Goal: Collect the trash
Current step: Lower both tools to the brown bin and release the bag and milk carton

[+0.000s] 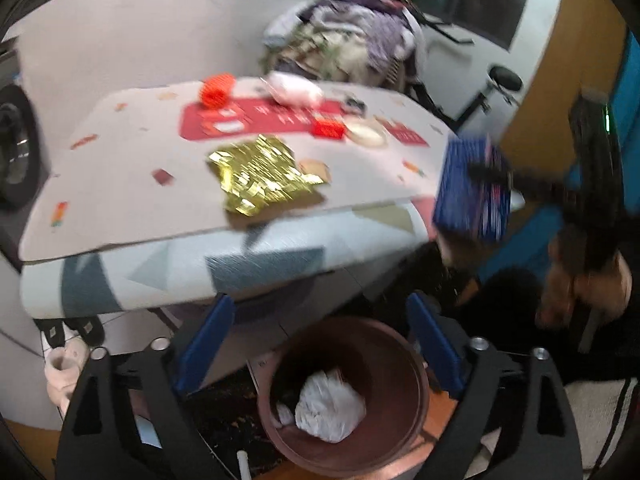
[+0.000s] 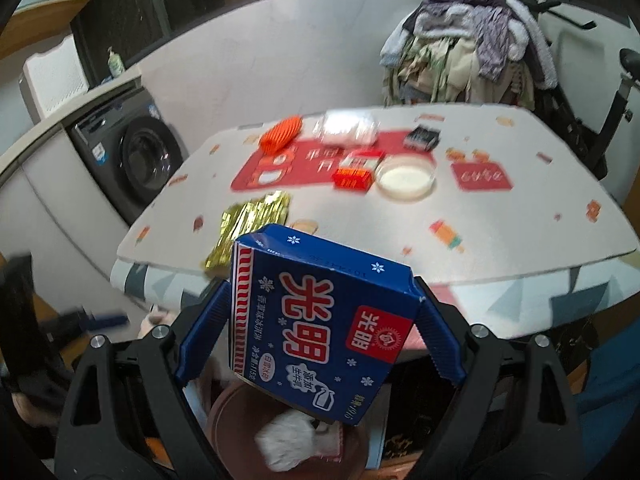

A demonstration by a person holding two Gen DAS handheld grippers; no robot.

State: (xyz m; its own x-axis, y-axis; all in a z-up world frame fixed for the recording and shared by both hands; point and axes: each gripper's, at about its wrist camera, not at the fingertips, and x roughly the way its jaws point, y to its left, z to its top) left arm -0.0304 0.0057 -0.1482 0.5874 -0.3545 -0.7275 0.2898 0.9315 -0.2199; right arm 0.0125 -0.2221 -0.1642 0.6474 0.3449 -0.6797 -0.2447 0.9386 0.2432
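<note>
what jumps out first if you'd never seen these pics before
The blue carton with big red and white lettering fills the right wrist view, clamped in the right tongs above the brown bin. In the left wrist view, the open left tongs hang over that bin, with crumpled white paper inside. Behind, a shiny gold wrapper lies near the table's front edge.

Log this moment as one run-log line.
left claw: open, empty, above brown bin | right claw: shut on blue carton | bin: white crumpled trash | table: gold wrapper
</note>
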